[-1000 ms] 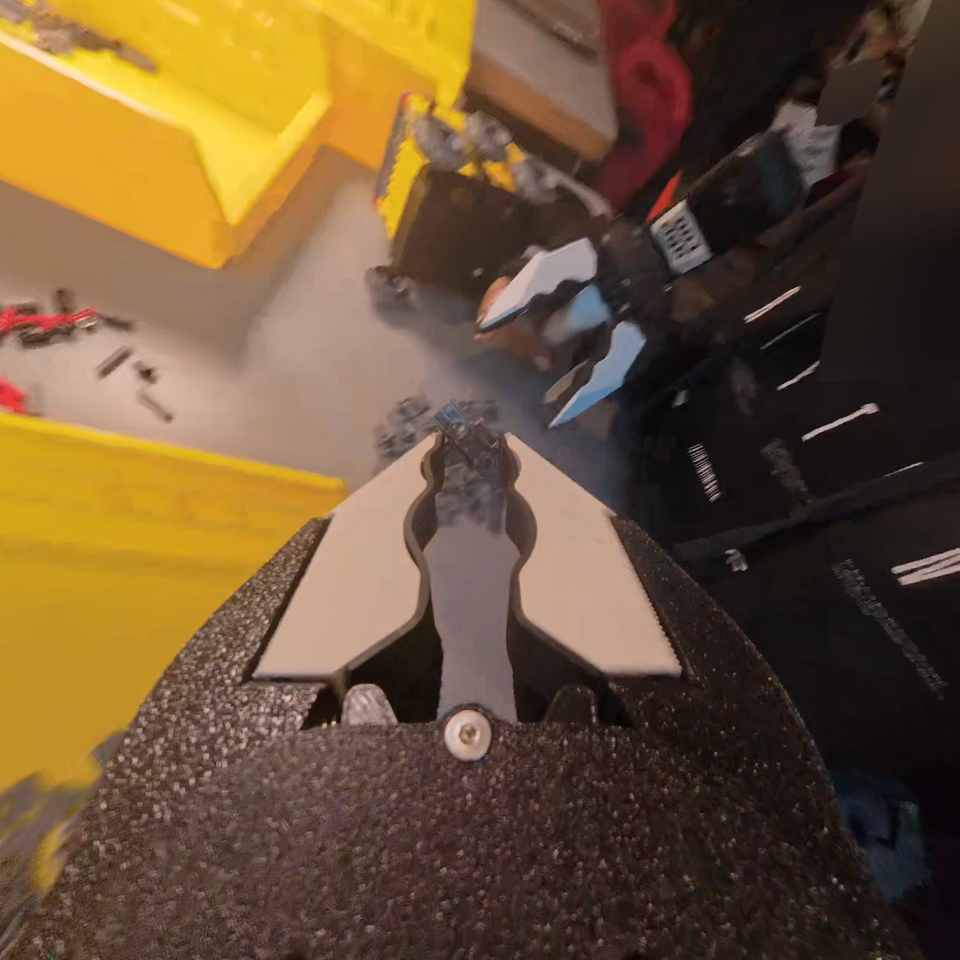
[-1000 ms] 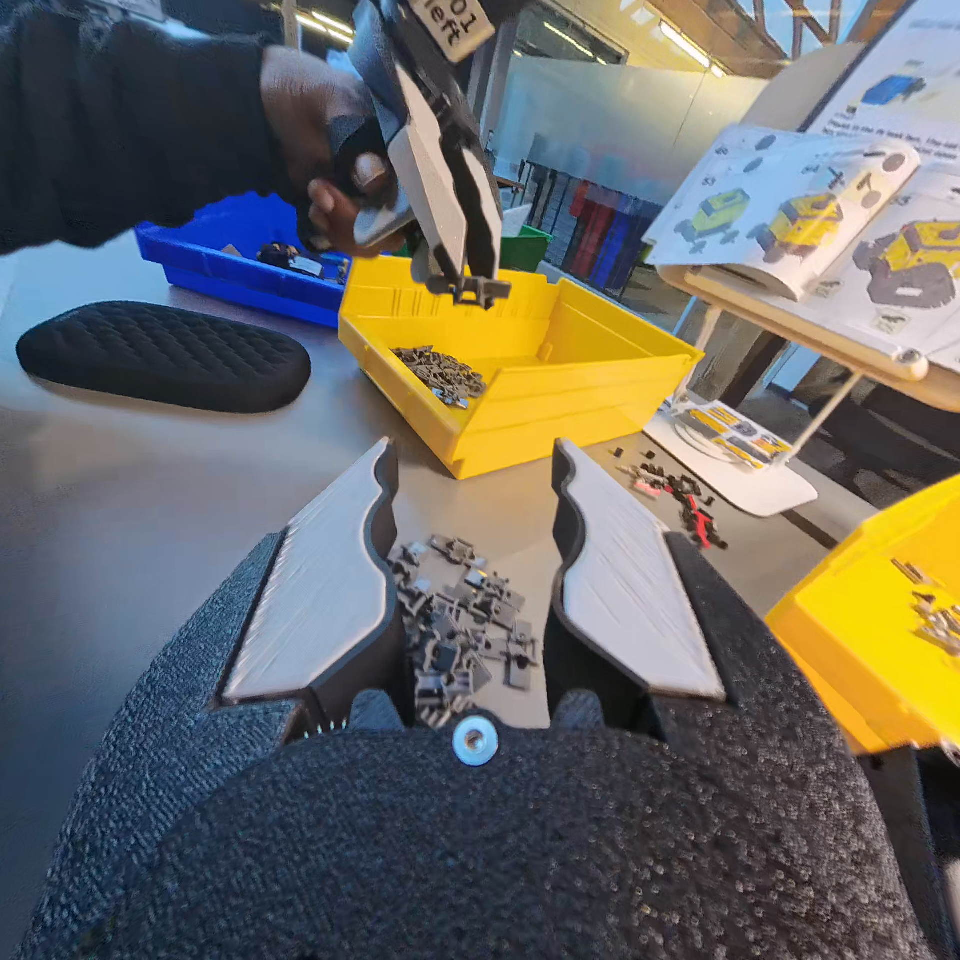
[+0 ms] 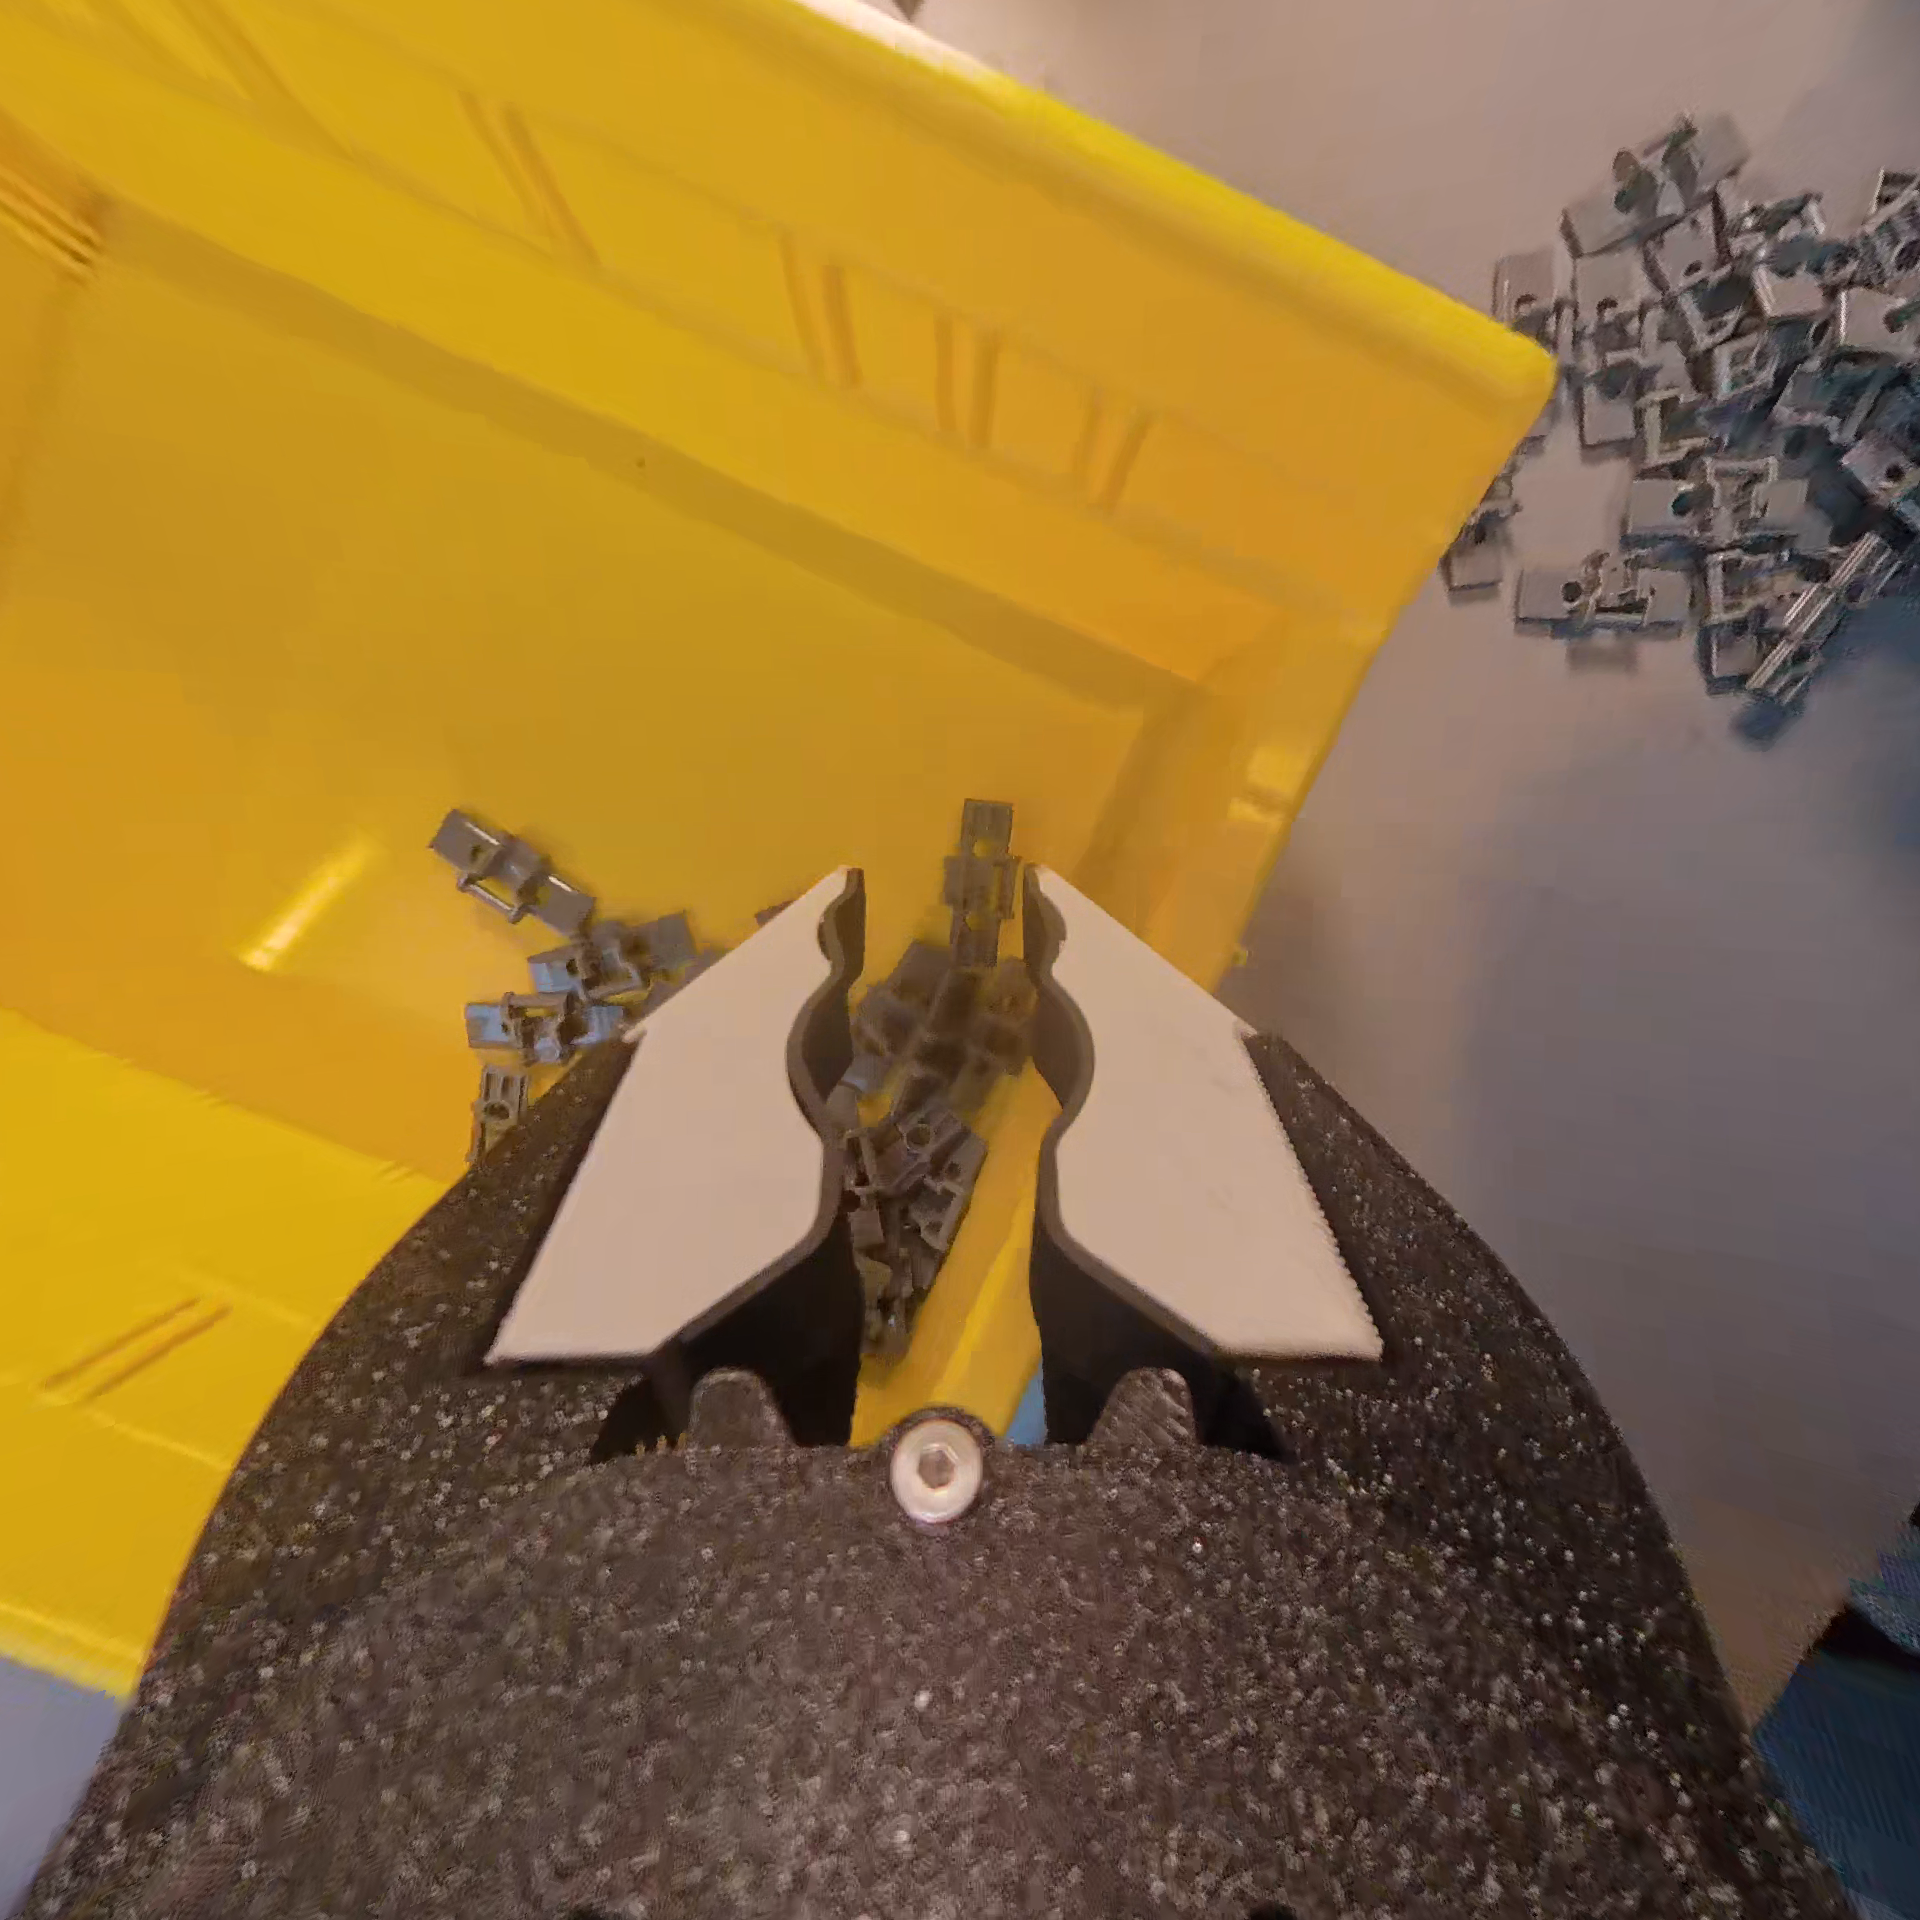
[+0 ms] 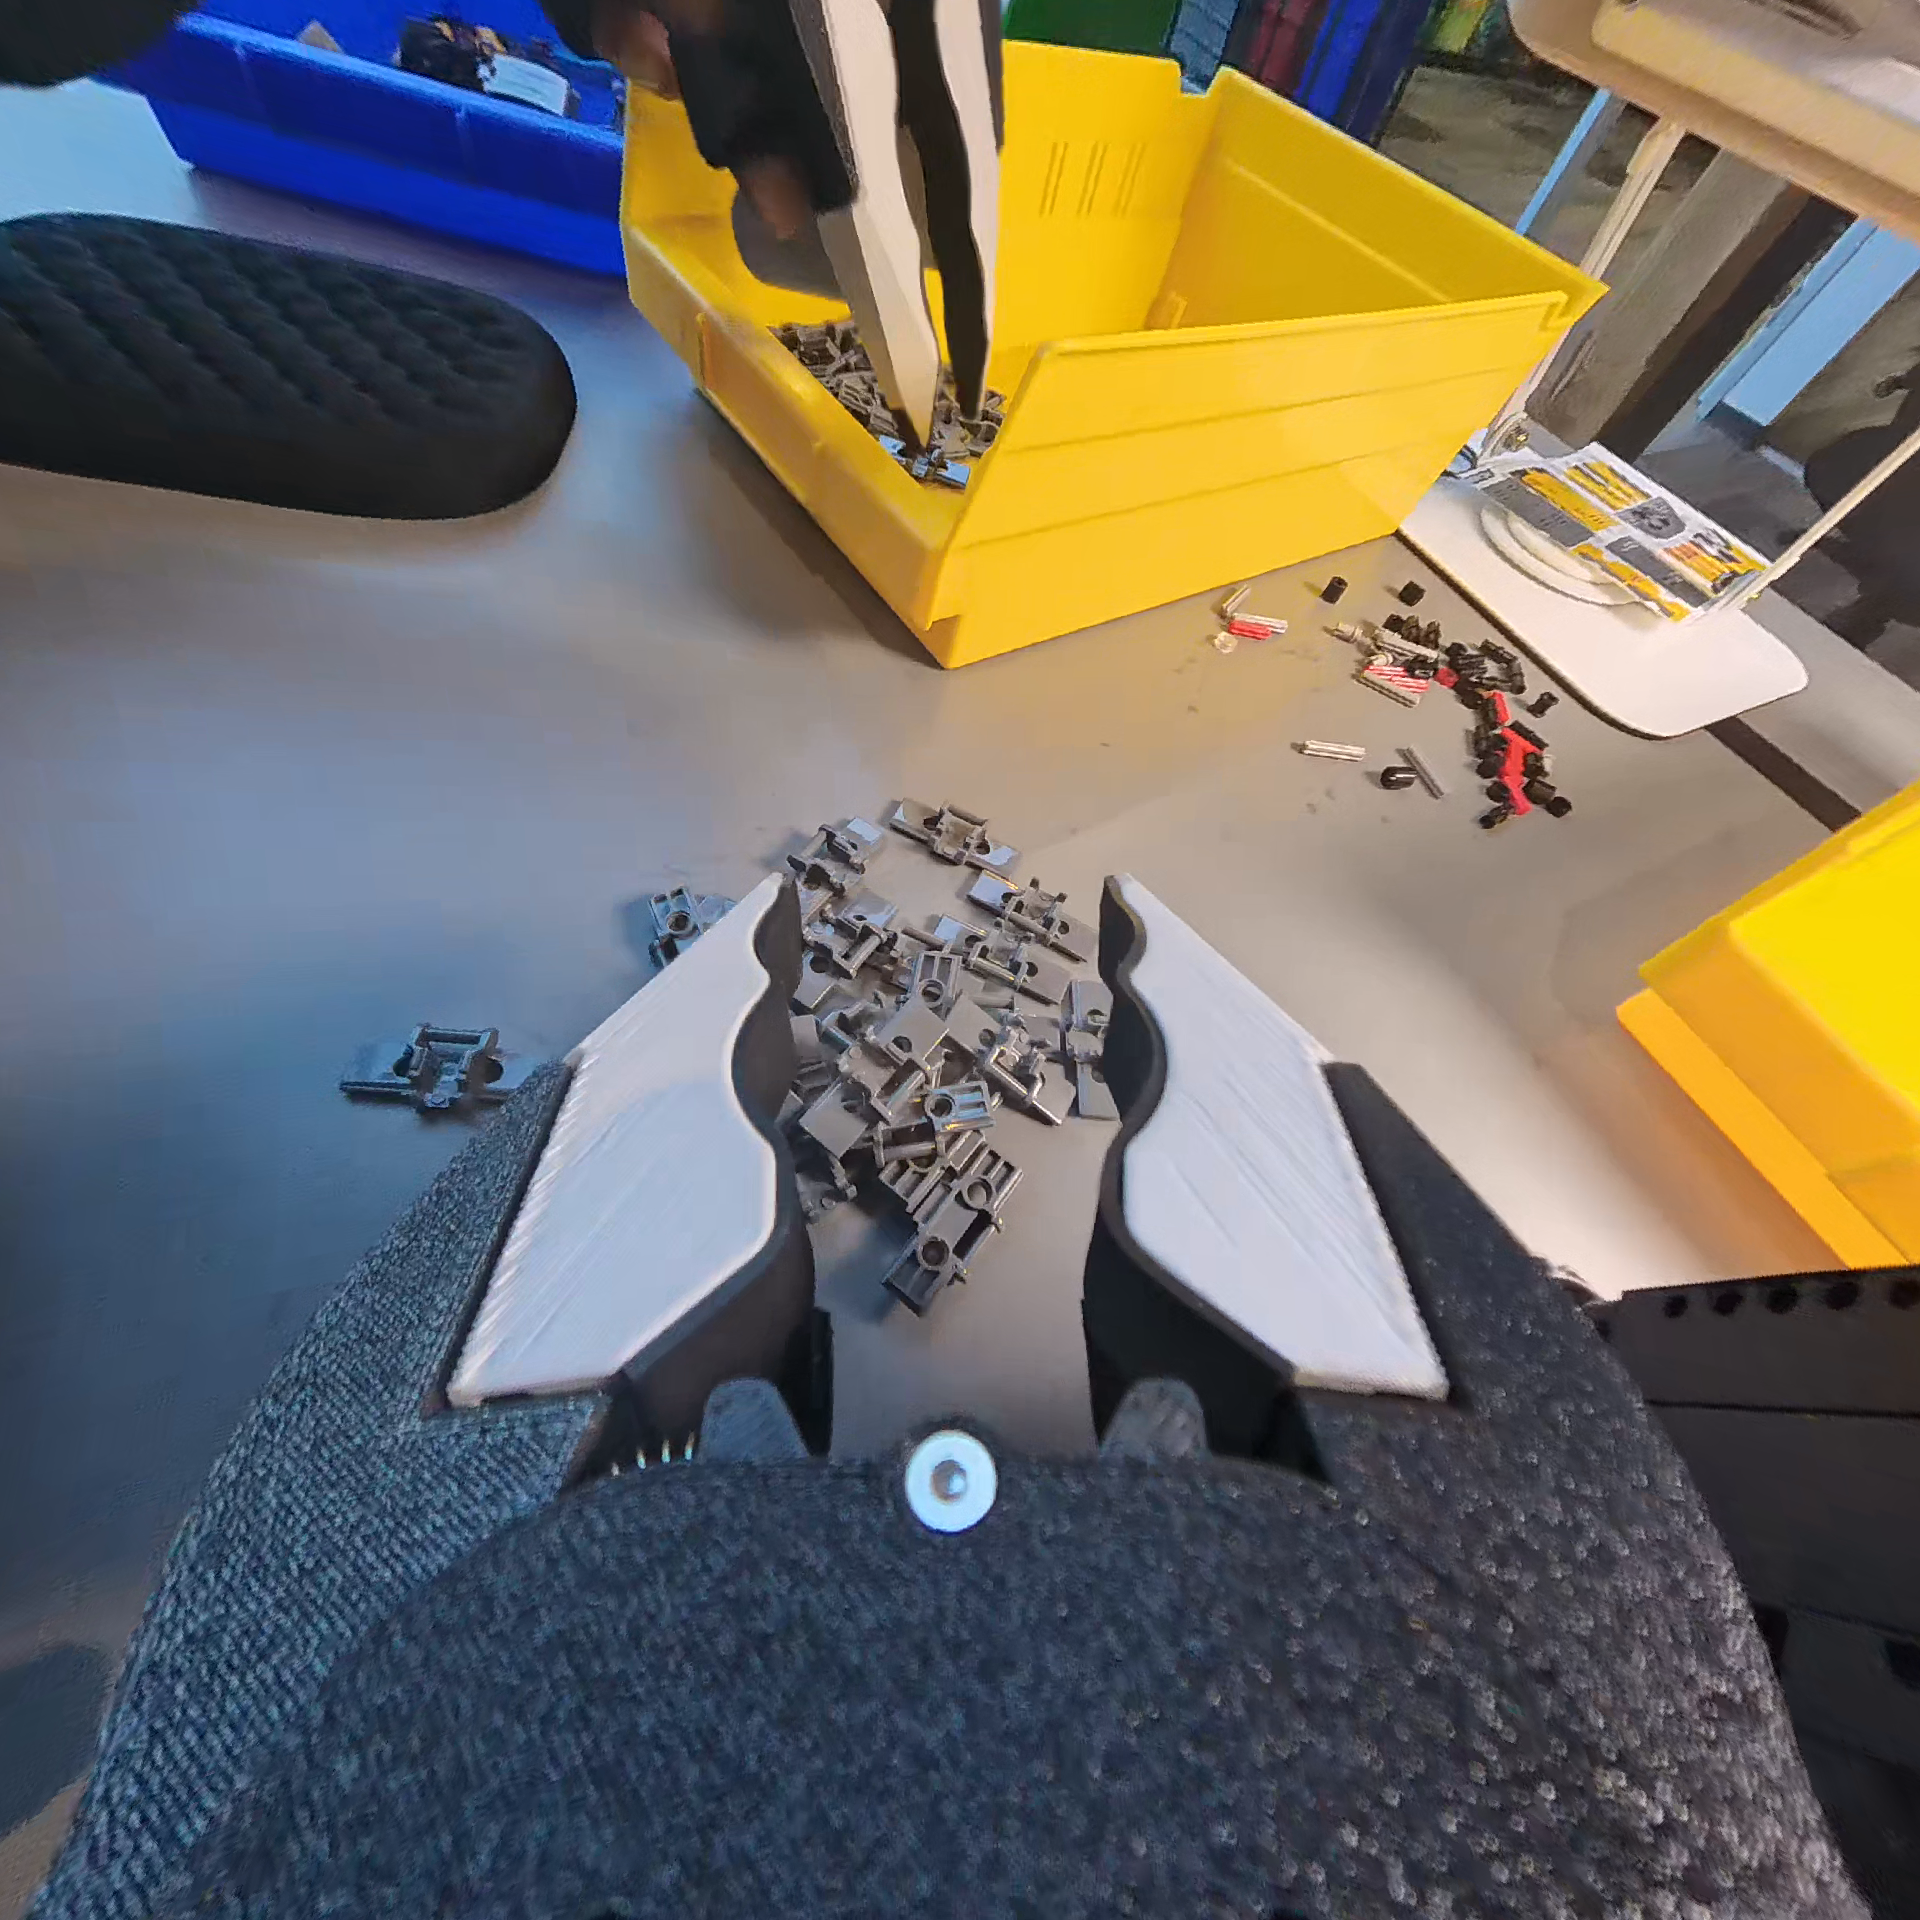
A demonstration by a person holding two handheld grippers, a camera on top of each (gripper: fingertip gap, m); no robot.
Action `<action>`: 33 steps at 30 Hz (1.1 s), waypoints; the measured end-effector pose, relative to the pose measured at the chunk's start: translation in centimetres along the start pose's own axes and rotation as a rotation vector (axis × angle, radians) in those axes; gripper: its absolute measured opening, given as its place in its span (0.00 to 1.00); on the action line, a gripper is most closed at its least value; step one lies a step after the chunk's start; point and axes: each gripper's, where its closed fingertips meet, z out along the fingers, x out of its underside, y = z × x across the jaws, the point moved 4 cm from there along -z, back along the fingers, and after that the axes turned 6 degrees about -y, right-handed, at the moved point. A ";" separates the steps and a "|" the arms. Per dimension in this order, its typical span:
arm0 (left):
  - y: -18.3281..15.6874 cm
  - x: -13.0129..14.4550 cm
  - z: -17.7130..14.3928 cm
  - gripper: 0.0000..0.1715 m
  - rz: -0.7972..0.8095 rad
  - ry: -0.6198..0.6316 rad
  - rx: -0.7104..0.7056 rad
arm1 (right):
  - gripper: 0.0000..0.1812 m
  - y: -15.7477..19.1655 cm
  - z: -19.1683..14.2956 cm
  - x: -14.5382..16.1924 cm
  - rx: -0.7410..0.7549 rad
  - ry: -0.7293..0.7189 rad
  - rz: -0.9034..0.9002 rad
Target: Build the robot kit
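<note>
The right gripper (image 4: 945,914), jaws apart, hovers over a pile of grey track links (image 4: 914,1060) on the table (image 4: 312,779), while at 12 o'clock the left gripper (image 3: 940,883), jaws slightly parted, dips among links (image 3: 935,1039) inside the yellow bin (image 4: 1195,457).

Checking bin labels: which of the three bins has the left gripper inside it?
The full yellow bin beside the blue bin; the left gripper reaches into its grey parts. The other yellow bin sits apart.
</note>
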 end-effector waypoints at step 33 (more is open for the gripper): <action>-13.5 -6.6 -3.6 0.08 -0.145 -0.583 0.610 | 0.16 2.4 0.2 -4.9 -0.004 -0.226 -0.204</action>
